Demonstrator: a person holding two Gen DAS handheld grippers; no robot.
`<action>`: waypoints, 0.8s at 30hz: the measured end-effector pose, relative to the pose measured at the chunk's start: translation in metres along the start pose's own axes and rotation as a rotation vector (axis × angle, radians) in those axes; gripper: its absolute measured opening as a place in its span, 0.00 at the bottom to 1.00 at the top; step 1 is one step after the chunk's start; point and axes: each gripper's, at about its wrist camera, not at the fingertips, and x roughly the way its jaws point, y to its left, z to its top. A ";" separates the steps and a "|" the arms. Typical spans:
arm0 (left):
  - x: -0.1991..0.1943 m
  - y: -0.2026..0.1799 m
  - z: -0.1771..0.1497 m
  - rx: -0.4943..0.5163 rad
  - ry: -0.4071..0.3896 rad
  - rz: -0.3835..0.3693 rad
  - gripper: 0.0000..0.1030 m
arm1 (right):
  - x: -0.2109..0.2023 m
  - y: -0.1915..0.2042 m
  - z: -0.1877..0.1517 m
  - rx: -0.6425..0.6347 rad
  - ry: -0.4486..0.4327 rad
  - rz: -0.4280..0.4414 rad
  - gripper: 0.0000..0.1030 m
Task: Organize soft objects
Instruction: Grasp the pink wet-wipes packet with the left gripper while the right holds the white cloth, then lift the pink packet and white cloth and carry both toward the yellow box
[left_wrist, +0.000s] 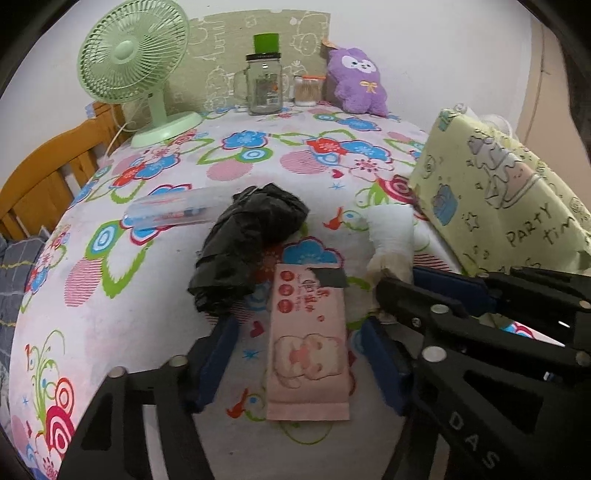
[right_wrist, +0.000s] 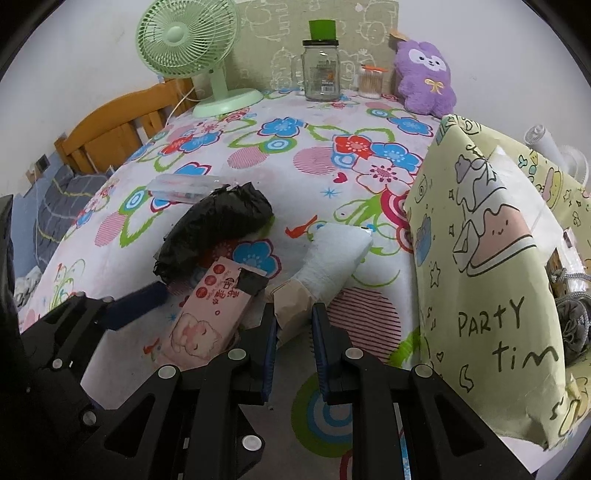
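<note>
We see the pink tissue pack (left_wrist: 308, 341) lying flat on the flowered sheet (left_wrist: 147, 295), straddled by our left gripper (left_wrist: 299, 354), whose blue pads stand on either side of it with a gap showing on both sides, so the claw is released around the pack rather than pinching it. Just beyond the pack's far end sits a crumpled black plastic bag (left_wrist: 247, 251), touching or nearly touching the pack's torn corner. To the right, our right gripper (right_wrist: 293, 341) is clenched on the tan end of a white soft packet (right_wrist: 332, 258), whose white part lies on the sheet pointing away. A clear plastic case (left_wrist: 170, 214) lies beside the black bag on its far left. At the right edge stands a yellow-green bag (right_wrist: 480, 258) printed with cartoon drawings. Against the back wall we find a green fan (left_wrist: 133, 66), a glass jar (left_wrist: 264, 86) and a purple plush toy (left_wrist: 356, 83).
</note>
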 end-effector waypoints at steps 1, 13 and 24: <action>-0.001 -0.001 0.000 0.005 0.002 -0.003 0.59 | 0.000 -0.001 0.000 0.005 0.003 0.004 0.21; -0.005 -0.002 0.000 -0.013 0.010 -0.011 0.38 | -0.005 0.001 -0.001 0.000 -0.004 -0.002 0.21; -0.030 -0.007 0.003 -0.016 -0.036 0.003 0.38 | -0.030 0.003 0.001 -0.009 -0.056 -0.010 0.21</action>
